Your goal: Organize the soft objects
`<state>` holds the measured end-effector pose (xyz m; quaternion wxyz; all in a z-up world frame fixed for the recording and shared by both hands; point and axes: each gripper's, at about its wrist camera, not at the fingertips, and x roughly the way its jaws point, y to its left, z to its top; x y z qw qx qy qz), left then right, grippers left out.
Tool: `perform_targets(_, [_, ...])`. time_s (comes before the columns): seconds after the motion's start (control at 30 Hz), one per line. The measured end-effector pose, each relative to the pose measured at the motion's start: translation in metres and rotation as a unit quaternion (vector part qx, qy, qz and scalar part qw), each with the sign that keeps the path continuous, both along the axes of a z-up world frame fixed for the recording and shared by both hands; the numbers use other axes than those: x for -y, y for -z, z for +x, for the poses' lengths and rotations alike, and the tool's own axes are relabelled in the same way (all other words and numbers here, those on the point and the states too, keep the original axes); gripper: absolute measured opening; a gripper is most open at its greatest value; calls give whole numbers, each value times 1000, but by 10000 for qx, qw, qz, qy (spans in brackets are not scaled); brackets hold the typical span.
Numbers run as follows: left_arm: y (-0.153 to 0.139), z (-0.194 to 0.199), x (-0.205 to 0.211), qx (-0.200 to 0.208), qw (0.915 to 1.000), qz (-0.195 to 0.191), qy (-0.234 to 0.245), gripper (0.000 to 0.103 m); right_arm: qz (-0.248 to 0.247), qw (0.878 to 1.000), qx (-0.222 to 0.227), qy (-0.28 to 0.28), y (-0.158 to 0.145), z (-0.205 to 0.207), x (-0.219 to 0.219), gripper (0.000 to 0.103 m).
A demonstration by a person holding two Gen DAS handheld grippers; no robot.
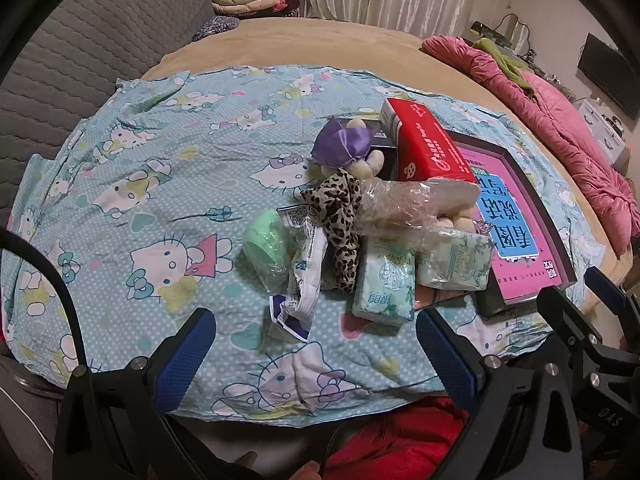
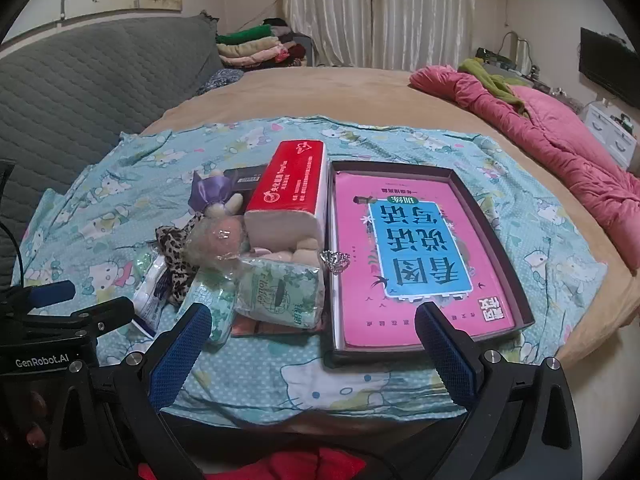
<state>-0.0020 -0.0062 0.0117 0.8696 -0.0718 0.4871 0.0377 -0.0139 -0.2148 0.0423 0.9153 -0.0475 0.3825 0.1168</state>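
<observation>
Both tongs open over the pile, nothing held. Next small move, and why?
Probably ease the left tongs forward and down onto the green tissue pack. It is the nearest soft item, lying at the pile's front edge almost between the open fingers, with nothing on top of it. The right tongs are also empty, and the tray beside the pile holds only a pink book.

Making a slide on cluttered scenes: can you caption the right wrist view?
Open right gripper above a cartoon-print sheet, facing a red tissue pack, soft clutter and a dark tray holding a pink book.
</observation>
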Motion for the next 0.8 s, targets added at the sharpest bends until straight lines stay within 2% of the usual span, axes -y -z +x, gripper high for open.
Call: perform_targets(0.8, [-5,0,2,3,10000,39,14,101,-77,10000,60,-10,-2,-2,-2,101])
